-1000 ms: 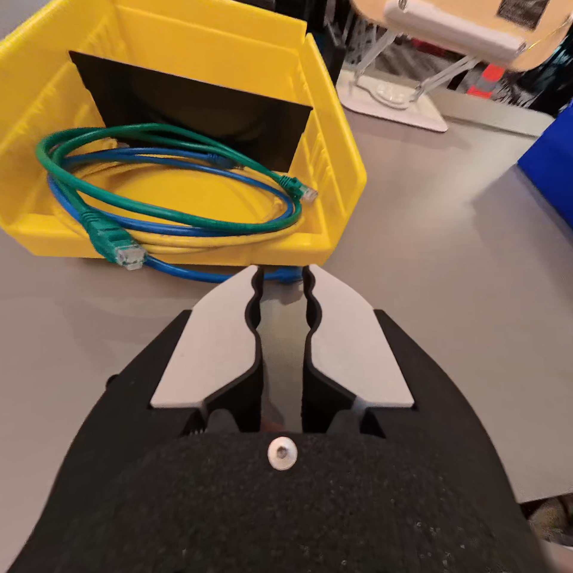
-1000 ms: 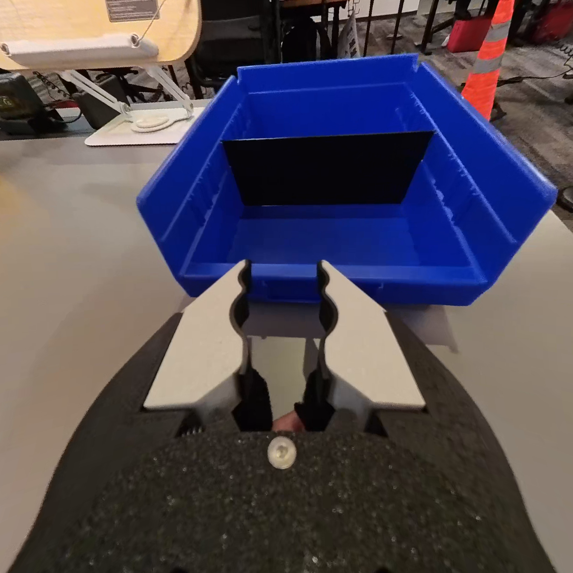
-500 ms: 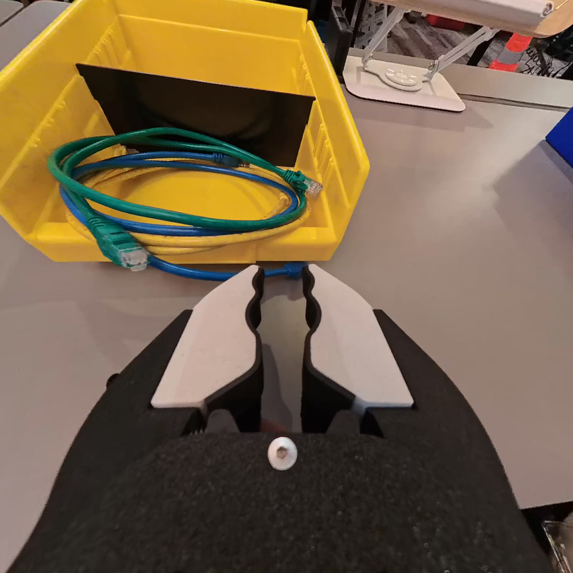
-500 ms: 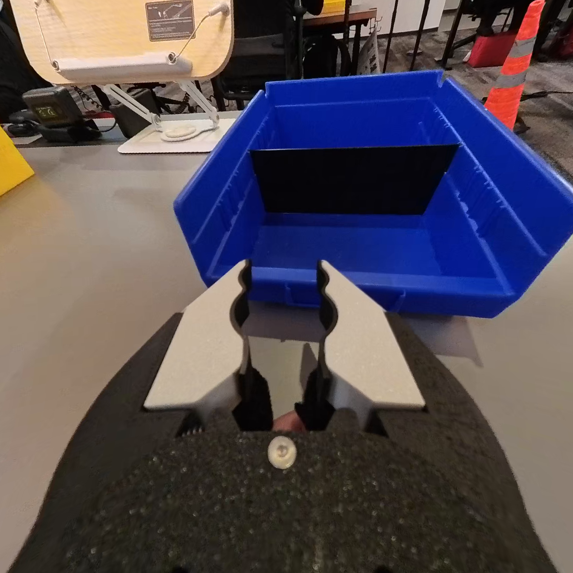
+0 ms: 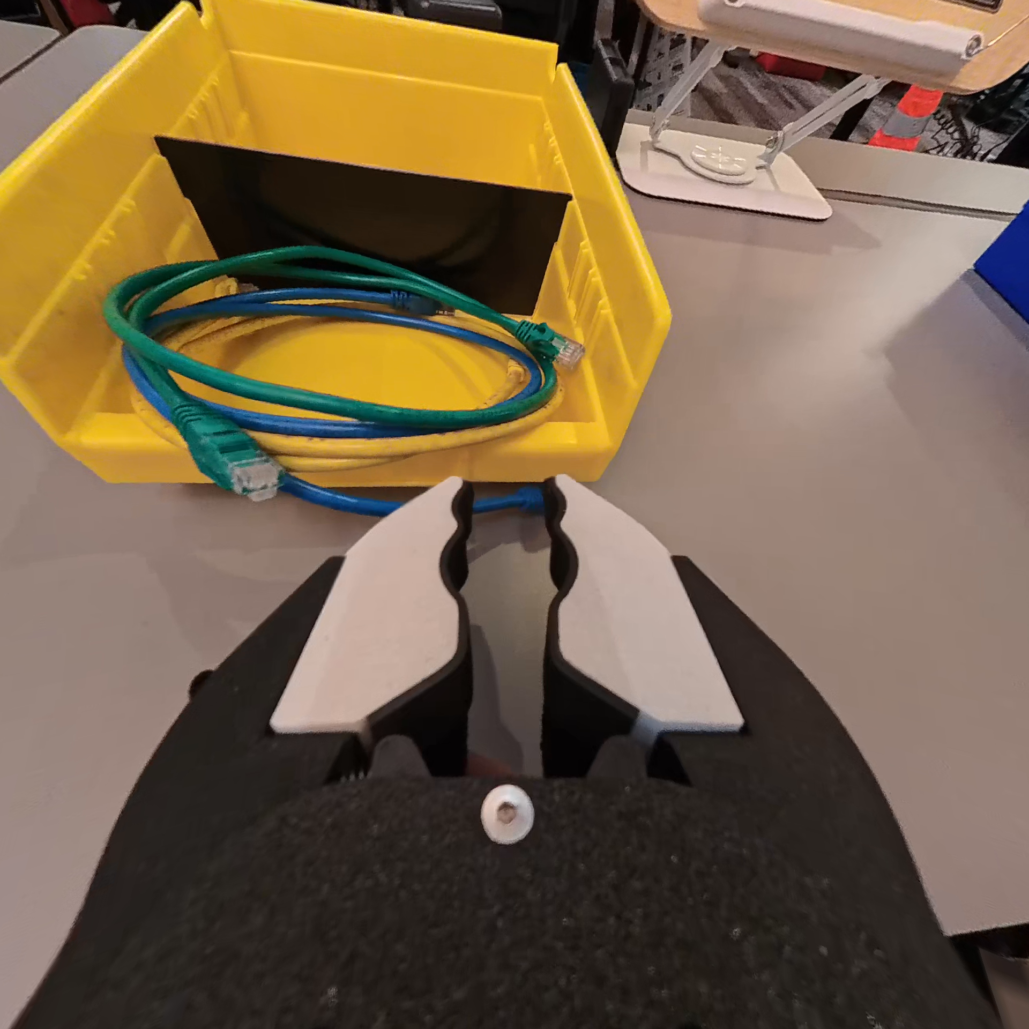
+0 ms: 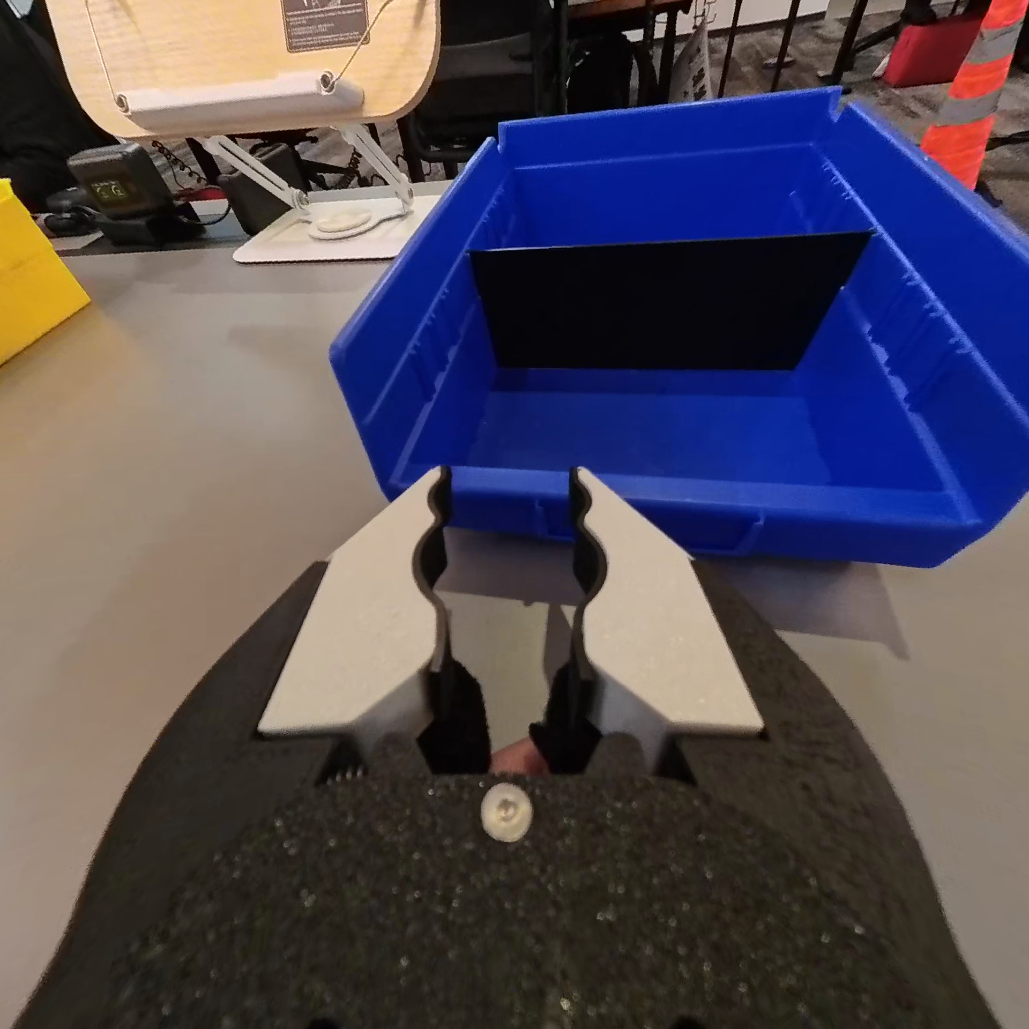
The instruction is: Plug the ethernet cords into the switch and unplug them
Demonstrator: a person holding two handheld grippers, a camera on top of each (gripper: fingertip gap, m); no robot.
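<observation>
Both claws hang parted and empty over the grey counter [image 5: 779, 445] — the left claw [image 5: 506, 495] before the yellow bin [image 5: 612, 312] holding coiled ethernet cords [image 5: 334, 401], the right claw [image 6: 508, 484] facing a blue bin [image 6: 696, 501].

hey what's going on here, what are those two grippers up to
Nothing is being held yet. The left gripper is open just short of the yellow bin, where green, blue and yellow ethernet cords lie coiled; the blue one spills over the front onto the grey table. The right gripper is open in front of the blue bin, whose front compartment looks empty. No switch is visible in either view.
</observation>
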